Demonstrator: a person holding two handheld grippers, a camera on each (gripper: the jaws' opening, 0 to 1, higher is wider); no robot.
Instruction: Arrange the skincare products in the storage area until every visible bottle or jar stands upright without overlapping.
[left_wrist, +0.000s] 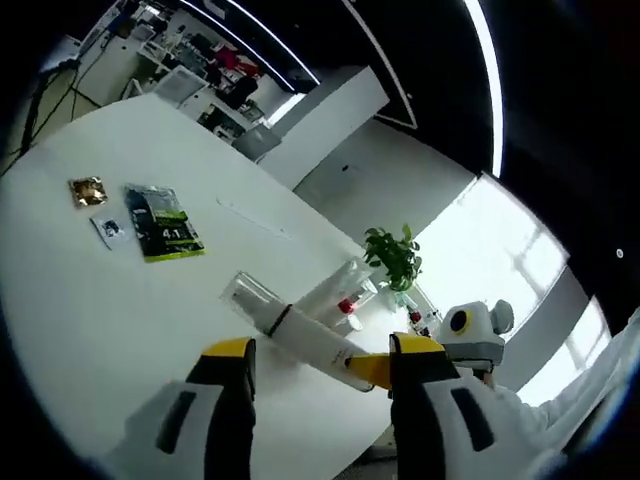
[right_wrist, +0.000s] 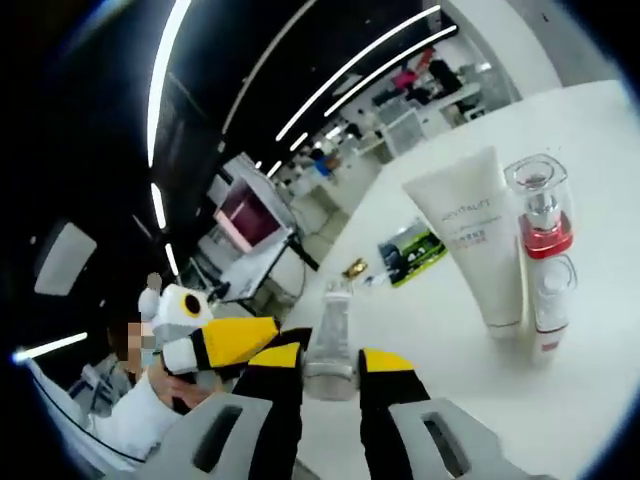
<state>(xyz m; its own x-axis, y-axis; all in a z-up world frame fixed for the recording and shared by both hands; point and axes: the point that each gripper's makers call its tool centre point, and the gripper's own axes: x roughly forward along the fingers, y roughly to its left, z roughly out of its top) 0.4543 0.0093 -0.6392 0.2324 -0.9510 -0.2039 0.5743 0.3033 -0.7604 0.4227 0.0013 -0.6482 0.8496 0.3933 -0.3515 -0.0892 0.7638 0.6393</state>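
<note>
Tube (left_wrist: 305, 335) first: in the left gripper view a white tube with a clear cap lies tilted across the jaws of the left hand-held gripper (left_wrist: 322, 362), one end touching the right jaw; whether the jaws actually clamp it I cannot tell. Just beyond it on the white desk (left_wrist: 80, 300) stand a clear bottle with a red part (left_wrist: 345, 295) and a small plant (left_wrist: 393, 255); farther left lie a green packet (left_wrist: 165, 222), a small card (left_wrist: 110, 230) and a brown sachet (left_wrist: 87, 191).

In the right gripper view the right hand-held gripper (right_wrist: 330, 378) is closed on a clear-capped bottle (right_wrist: 331, 345), held upright between the jaws. To the far right stand a white tube on its cap (right_wrist: 476, 240) and a clear pump bottle with a red collar (right_wrist: 543, 255), side by side.

The step looks like standing the tilted tube up. Best done by squeezing near its middle, rotating cap-down, and lowering it onto bare desk well apart from the standing bottles, releasing only once it sits flat.
</note>
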